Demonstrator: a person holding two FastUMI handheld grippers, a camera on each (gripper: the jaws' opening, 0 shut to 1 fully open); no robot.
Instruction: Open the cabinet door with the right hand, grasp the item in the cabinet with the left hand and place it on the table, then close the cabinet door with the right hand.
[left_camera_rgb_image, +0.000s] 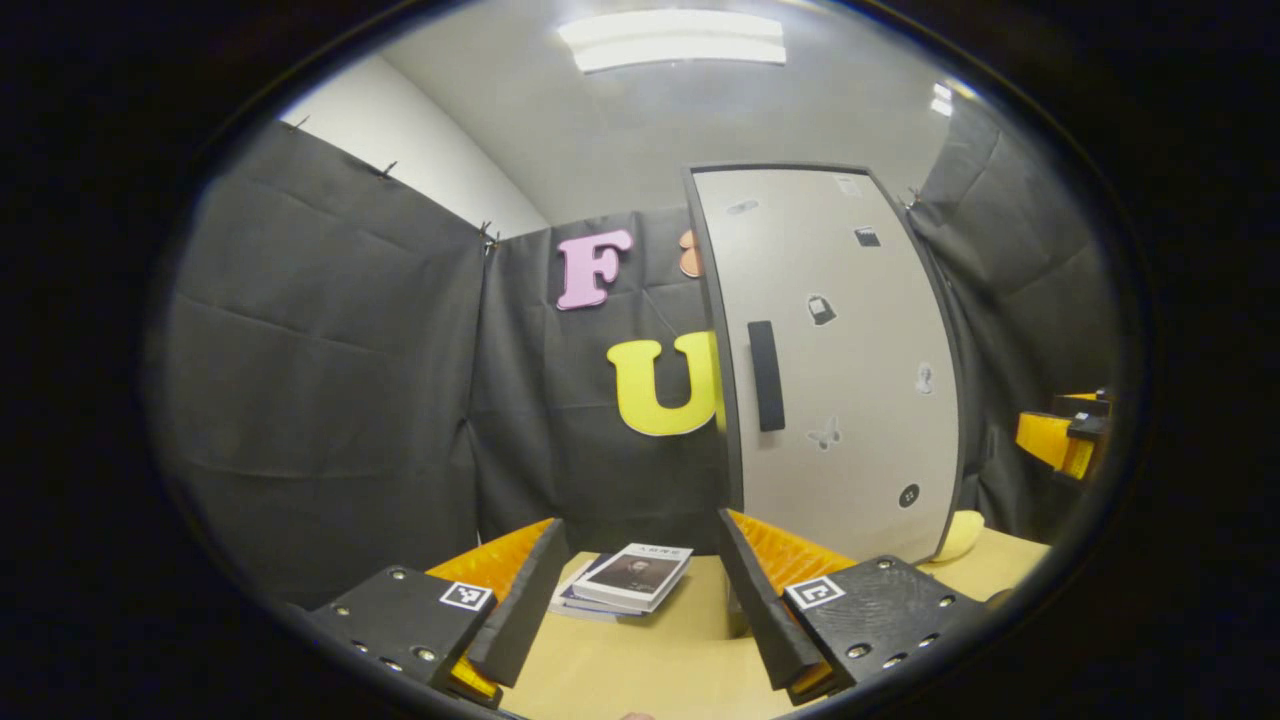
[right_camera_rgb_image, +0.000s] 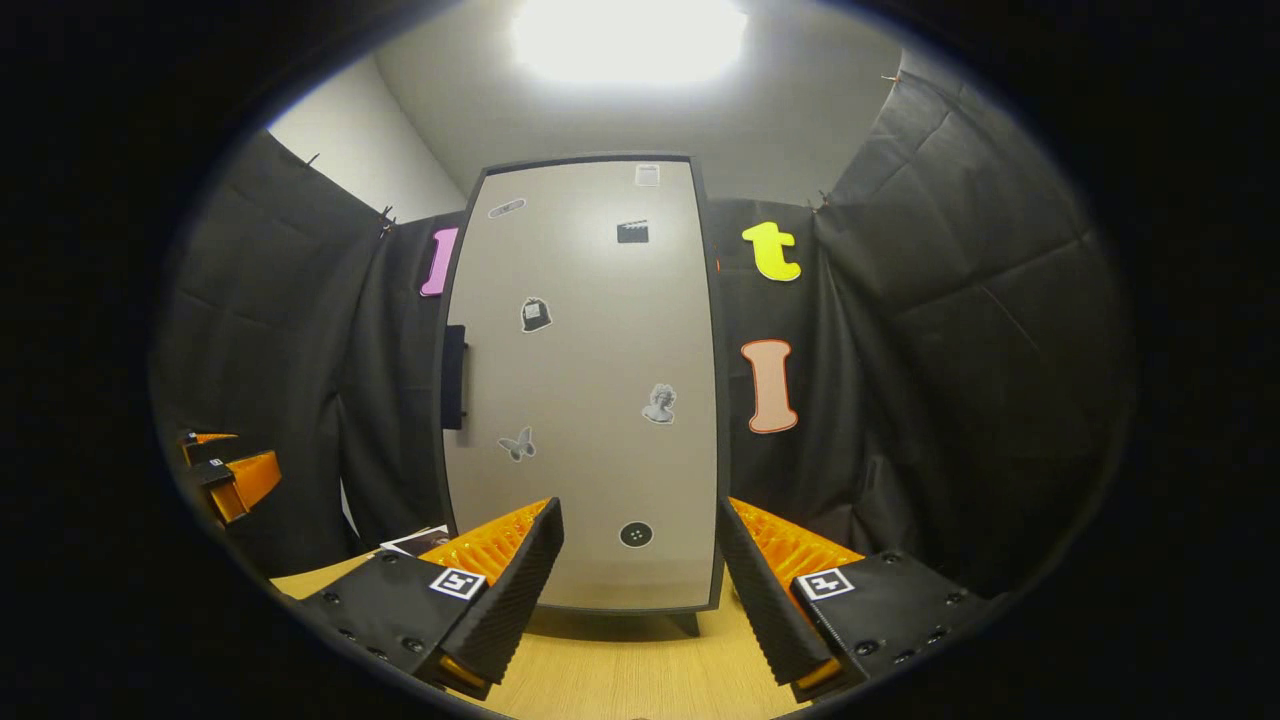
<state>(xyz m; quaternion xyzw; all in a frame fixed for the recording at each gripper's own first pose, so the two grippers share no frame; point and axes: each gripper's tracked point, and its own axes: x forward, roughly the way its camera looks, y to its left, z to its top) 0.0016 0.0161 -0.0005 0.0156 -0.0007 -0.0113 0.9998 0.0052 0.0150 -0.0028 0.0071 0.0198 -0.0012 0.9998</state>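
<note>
Books out on the table, cabinet door closed.

We see the books (left_camera_rgb_image: 625, 580) stacked on the table (left_camera_rgb_image: 640, 670), just ahead of our left gripper (left_camera_rgb_image: 640, 585), between its spread, empty fingers. The cabinet door (right_camera_rgb_image: 585, 390) stands shut ahead of our right gripper (right_camera_rgb_image: 640, 570), its handle (right_camera_rgb_image: 453, 377) up and left of the fingers, which are parted and grasp nothing.

Light source: ceiling panel (left_camera_rgb_image: 672, 40) is shining overhead, blowing out in the right gripper view.
Shadow: lying under the cabinet door (right_camera_rgb_image: 585, 380).
Edges: fisheye is bending straight lines.
Focus: staying sharp.
</note>
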